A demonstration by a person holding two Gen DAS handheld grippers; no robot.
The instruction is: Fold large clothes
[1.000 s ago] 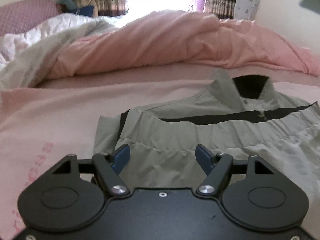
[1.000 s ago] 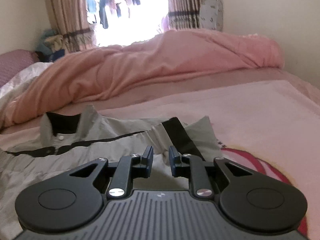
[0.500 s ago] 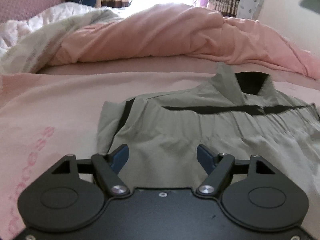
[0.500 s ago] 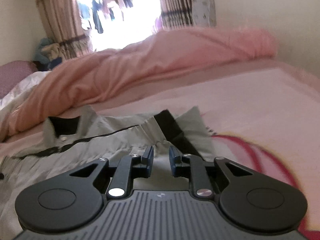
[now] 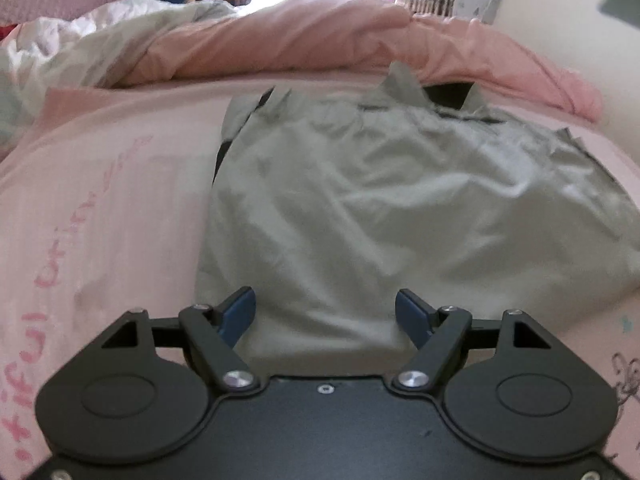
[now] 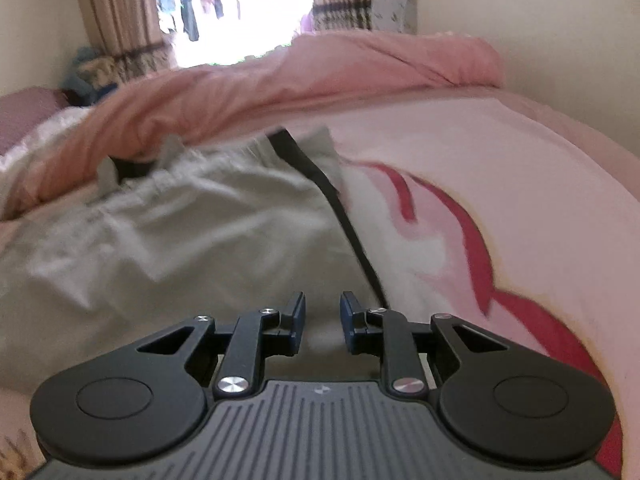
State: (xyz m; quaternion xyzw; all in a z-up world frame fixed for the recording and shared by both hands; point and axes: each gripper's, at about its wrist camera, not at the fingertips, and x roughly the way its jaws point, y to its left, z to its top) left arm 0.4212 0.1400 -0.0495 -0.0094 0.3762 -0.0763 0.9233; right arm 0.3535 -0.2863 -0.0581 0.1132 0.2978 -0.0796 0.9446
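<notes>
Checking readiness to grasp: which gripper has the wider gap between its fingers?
The left gripper; the right gripper shows only a narrow gap.

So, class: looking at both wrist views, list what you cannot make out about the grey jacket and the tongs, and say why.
- Grey jacket, near hem: left wrist view, hidden behind the left tongs.
- Jacket's collar: right wrist view, motion-blurred.
- Jacket's left part: right wrist view, cut off by the frame edge.
- Right tongs: narrow gap; whether cloth is pinched, cannot tell.
</notes>
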